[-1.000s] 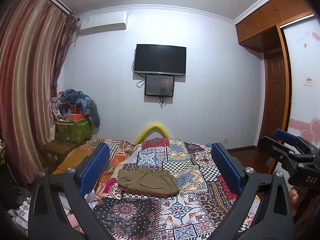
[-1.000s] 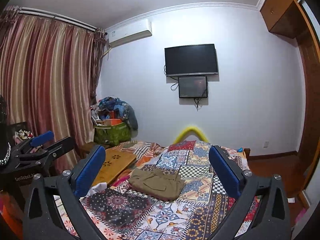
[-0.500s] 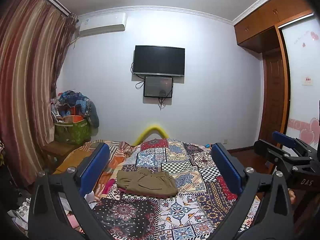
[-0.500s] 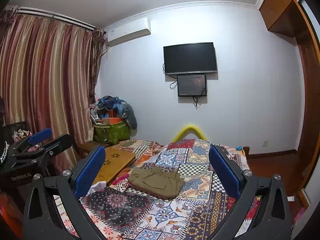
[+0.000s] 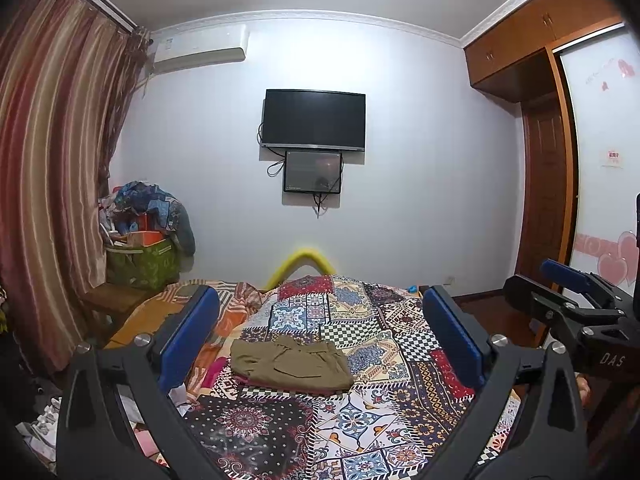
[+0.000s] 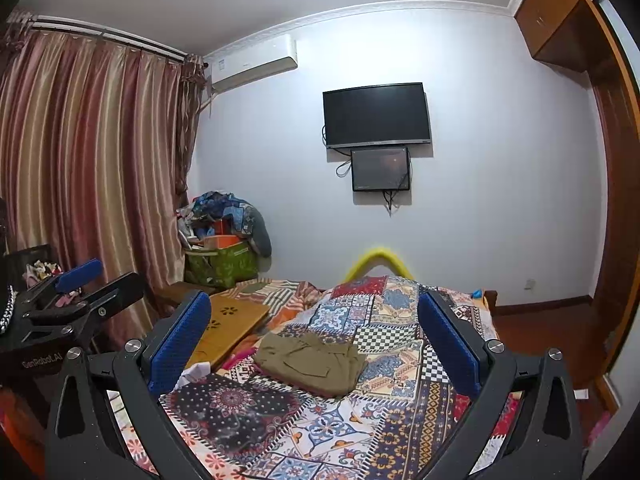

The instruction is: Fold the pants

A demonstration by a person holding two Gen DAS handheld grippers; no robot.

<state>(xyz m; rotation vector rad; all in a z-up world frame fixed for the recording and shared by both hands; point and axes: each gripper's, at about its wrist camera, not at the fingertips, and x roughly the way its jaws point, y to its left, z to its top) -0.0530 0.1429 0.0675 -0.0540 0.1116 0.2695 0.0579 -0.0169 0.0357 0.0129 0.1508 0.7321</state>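
Ahead of my tongs: folded olive-green cloth pants [image 5: 291,366] [image 6: 311,362] on the patchwork-patterned bedspread [image 5: 360,412].
My left gripper [image 5: 320,332]: fingers apart, empty.
My right gripper [image 6: 314,330]: fingers apart, empty.

Patchwork-covered bed [image 5: 400,412], folded olive pants [image 5: 290,364] lying on it

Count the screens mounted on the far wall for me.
2. A large dark TV hangs mid-wall, and a smaller dark monitor sits directly beneath it, with cables dangling below. Both appear switched off. No others are visible in either wrist view.
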